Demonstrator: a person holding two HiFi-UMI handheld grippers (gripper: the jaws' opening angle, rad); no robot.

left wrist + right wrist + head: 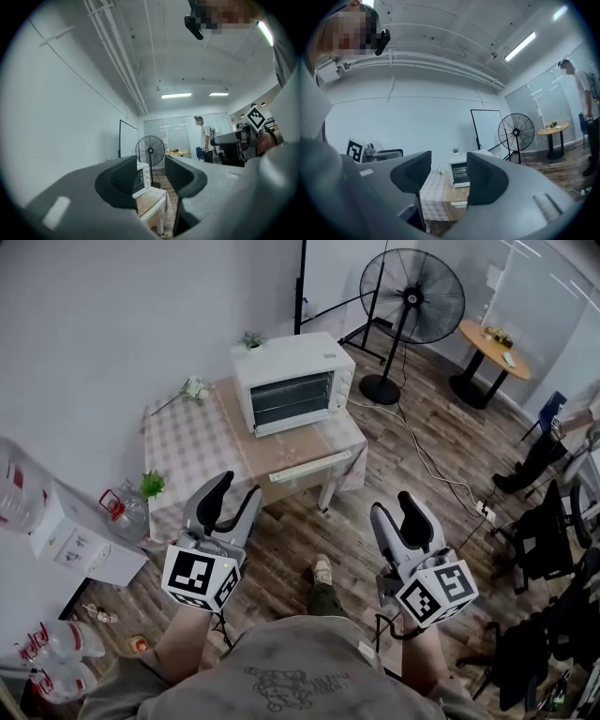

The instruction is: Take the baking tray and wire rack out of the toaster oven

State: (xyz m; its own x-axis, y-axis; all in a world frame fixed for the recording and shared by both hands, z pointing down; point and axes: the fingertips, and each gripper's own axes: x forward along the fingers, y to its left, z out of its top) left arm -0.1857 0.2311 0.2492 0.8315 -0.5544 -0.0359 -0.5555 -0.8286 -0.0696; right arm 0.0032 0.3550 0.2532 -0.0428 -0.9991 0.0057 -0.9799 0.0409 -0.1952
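Observation:
The white toaster oven (292, 381) stands at the back of a small table (192, 451) covered with a checked cloth. Its dark glass door is closed, and the baking tray and wire rack cannot be made out behind it. My left gripper (234, 498) and right gripper (398, 514) are held well short of the table, above the wooden floor, both open and empty. In the left gripper view the oven (143, 174) shows far off between the jaws of that gripper (152, 176). The right gripper (449, 174) also frames the distant oven (459, 172).
A pedestal fan (412, 296) and a round table (494, 348) stand behind right, with a cable across the floor (441, 474). Dark chairs (548, 540) line the right side. Boxes and water bottles (56, 531) sit left. A person (205, 138) stands far off.

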